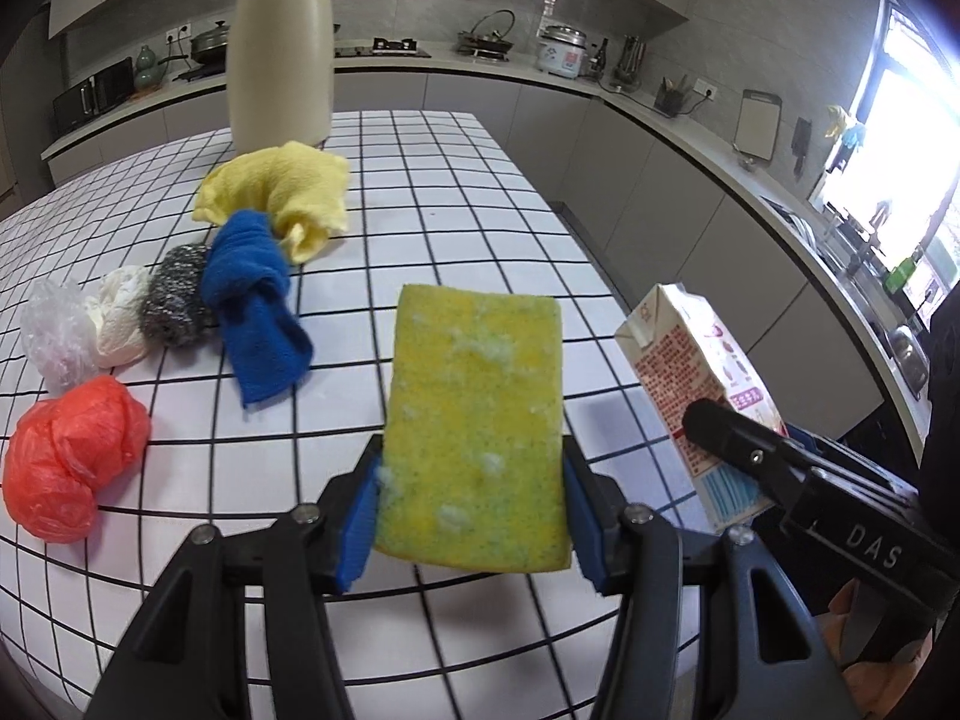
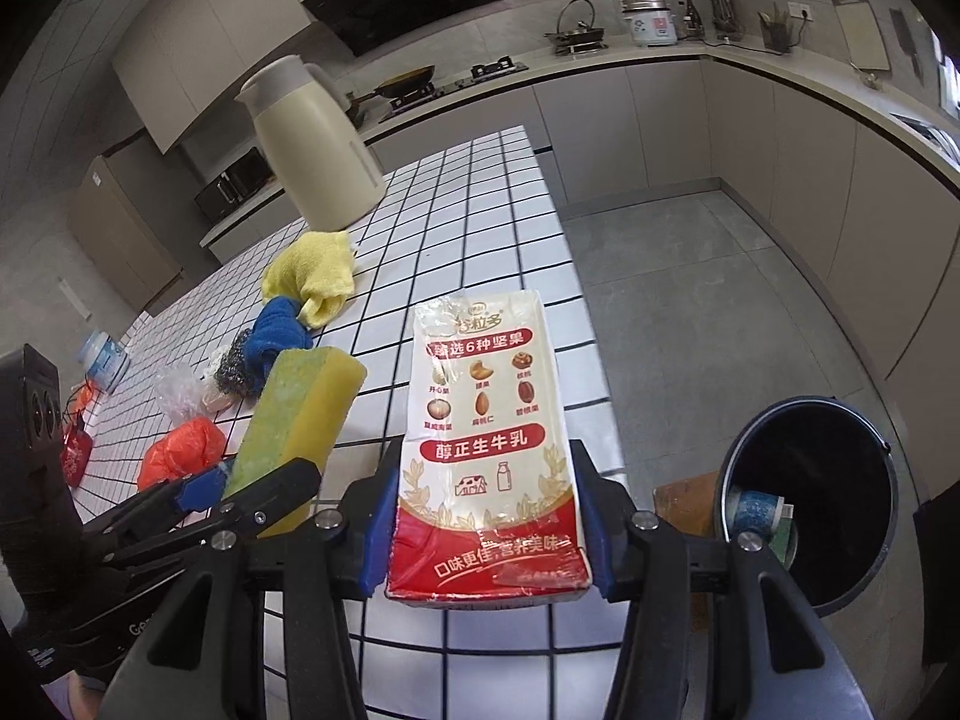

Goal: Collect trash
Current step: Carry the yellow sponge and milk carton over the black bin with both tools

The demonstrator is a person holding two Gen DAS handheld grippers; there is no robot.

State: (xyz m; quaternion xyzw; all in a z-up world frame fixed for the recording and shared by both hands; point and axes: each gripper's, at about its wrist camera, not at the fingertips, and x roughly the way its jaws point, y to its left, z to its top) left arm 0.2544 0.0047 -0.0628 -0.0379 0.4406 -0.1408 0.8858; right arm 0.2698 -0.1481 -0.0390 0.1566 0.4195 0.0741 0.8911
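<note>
My left gripper [image 1: 471, 516] is shut on a yellow sponge [image 1: 477, 426] and holds it above the white tiled table [image 1: 456, 192]. The sponge also shows in the right wrist view [image 2: 300, 420], with its green side to the left. My right gripper [image 2: 486, 516] is shut on a white and red milk carton [image 2: 489, 450], held over the table's right edge. The carton also shows in the left wrist view [image 1: 699, 384]. A dark round trash bin [image 2: 810, 504] stands on the floor to the right, with some trash inside.
On the table lie a red plastic bag [image 1: 69, 456], a clear bag [image 1: 54, 336], a white wad [image 1: 123, 318], a steel scourer [image 1: 180, 294], a blue cloth [image 1: 252, 300] and a yellow cloth [image 1: 282, 198]. A cream jug [image 1: 282, 54] stands at the back.
</note>
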